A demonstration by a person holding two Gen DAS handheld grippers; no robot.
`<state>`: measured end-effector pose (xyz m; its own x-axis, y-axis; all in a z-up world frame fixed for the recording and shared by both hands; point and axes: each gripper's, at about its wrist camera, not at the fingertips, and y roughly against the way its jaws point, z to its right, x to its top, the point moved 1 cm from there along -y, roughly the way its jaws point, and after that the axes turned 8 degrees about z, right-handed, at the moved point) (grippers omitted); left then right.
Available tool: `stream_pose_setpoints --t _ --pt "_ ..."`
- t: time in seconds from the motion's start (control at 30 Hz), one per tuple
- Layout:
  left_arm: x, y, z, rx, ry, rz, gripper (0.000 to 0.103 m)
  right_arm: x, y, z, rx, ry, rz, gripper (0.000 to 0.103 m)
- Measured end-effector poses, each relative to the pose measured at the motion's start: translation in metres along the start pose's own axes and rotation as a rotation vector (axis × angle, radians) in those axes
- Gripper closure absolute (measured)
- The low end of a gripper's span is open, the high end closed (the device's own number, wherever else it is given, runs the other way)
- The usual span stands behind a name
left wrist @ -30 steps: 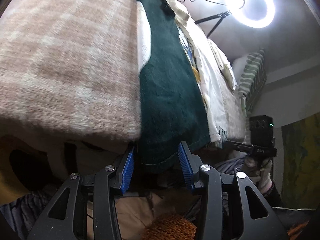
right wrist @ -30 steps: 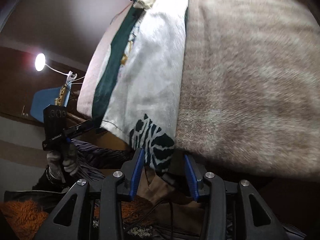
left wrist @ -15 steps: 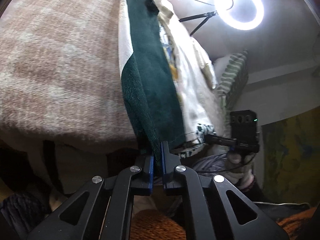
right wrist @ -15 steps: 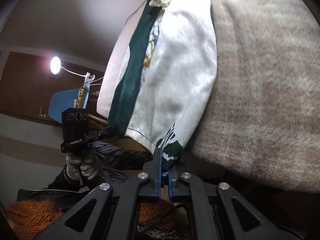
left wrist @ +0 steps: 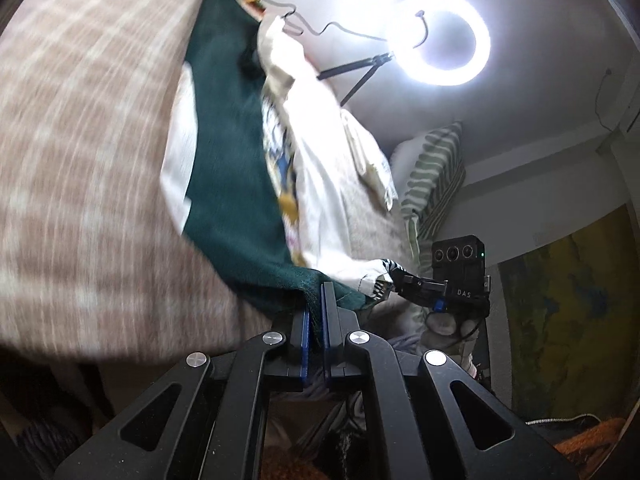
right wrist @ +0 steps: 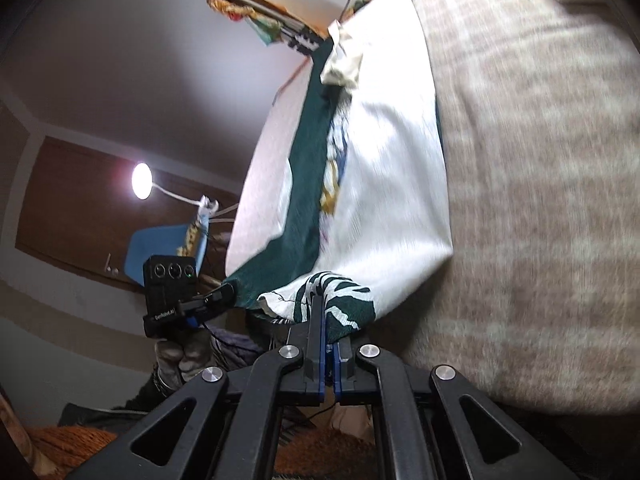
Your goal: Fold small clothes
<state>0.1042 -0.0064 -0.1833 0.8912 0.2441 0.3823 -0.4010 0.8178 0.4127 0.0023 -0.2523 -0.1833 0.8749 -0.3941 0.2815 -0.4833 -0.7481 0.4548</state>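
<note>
A small garment is pinched at two corners.

In the left wrist view, the green hem of the garment (left wrist: 232, 184) is clamped by the left gripper (left wrist: 316, 312) at lower centre; the striped corner is clamped by the right gripper (right wrist: 326, 320) in its own view, beside the plaid blanket (right wrist: 540, 200).

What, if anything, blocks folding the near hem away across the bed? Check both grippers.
Nothing visible does. The left gripper pinches the garment's green hem corner, the right gripper its striped corner, and only the blanket lies beyond.
</note>
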Motion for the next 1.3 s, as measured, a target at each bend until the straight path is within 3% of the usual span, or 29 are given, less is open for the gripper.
stream_pose_setpoints --t 0.3,0.6,1.07,1.13,1.17,1.2,1.23,1.3 --pt "0.053 -0.012 0.006 0.033 -0.067 0.056 0.1 0.058 -0.013 -0.017 -0.033 0.05 0.046 0.103" --pt "0.103 -0.044 -0.025 0.1 -0.026 0.084 0.1 0.121 -0.054 -0.002 -0.086 0.026 0.06 0.103" --pt "0.123 -0.06 -0.058 0.179 0.03 0.086 0.099 0.149 -0.09 0.042 -0.134 -0.062 0.041 0.103" --pt "0.129 -0.057 -0.057 0.176 0.034 0.101 0.093 0.152 -0.09 0.043 -0.139 -0.07 0.043 0.096" --pt "0.131 -0.054 -0.056 0.174 0.037 0.114 0.085 0.154 -0.09 0.044 -0.142 -0.079 0.045 0.093" --pt "0.134 -0.048 -0.055 0.176 0.037 0.128 0.073 0.156 -0.086 0.044 -0.141 -0.084 0.053 0.078" --pt "0.137 -0.04 -0.053 0.18 0.032 0.154 0.071 0.158 -0.081 0.044 -0.14 -0.079 0.071 0.064" --pt "0.141 -0.028 -0.049 0.172 0.02 0.197 0.071 0.16 -0.072 0.038 -0.152 -0.035 0.102 0.064"
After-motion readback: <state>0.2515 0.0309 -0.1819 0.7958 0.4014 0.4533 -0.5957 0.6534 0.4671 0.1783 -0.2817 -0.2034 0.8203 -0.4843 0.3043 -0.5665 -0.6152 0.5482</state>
